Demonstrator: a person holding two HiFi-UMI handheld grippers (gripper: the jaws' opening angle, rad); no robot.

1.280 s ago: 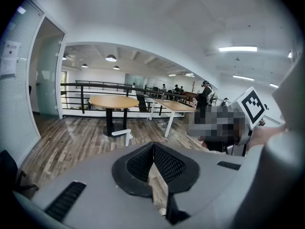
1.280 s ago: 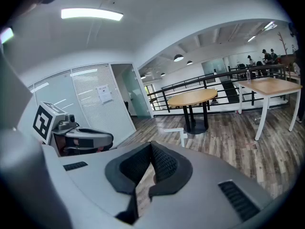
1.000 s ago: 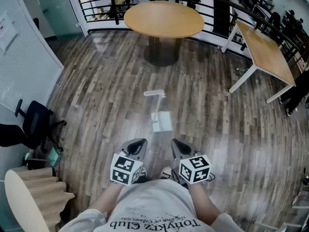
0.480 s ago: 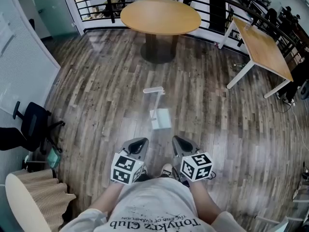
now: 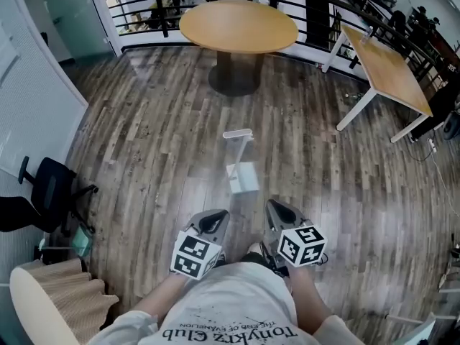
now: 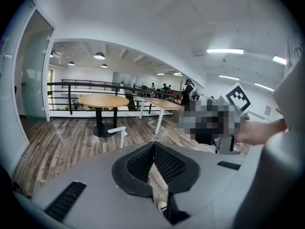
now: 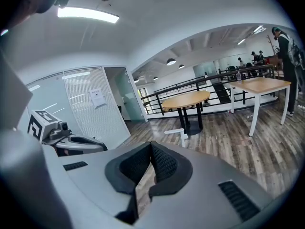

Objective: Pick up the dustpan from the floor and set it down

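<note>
Closing in on the dustpan [image 5: 241, 172] looks like the step in hand. In head view it stands upright on the wood floor [image 5: 144, 135] at frame centre, crossbar at top and pan at the bottom. It sits just above both tools in the frame and touches neither.

The left hand-held gripper [image 5: 213, 221] is fully closed w/ nothing in it. The right hand-held gripper [image 5: 277, 213] is the same: pads meet at the tips, nothing held.

To do it well:
- Pick one tool and open its jaws wide before arriving, not at the handle.
- Aim for the stem just under the crossbar, jaws square to it, one pad each side.
- Approach slowly. A tall, thin thing like this prob. tips at a nudge.
- Clamp firmly, then lift straight up so the pan hangs below w/o swinging.
- Set the base down flat and let it settle before letting go.

Hard to read:
- The pan is pale against floor glare in head view, so its lip and which way it opens are unclear.
- In both gripper views only the crossbar and upper stem show over the tool body; the pan is cut off.
- Nothing marks where it should be put down.
- The person's feet are mostly hidden. One shoe [image 6: 162, 206] peeks through the gap low in the left gripper view.
</note>
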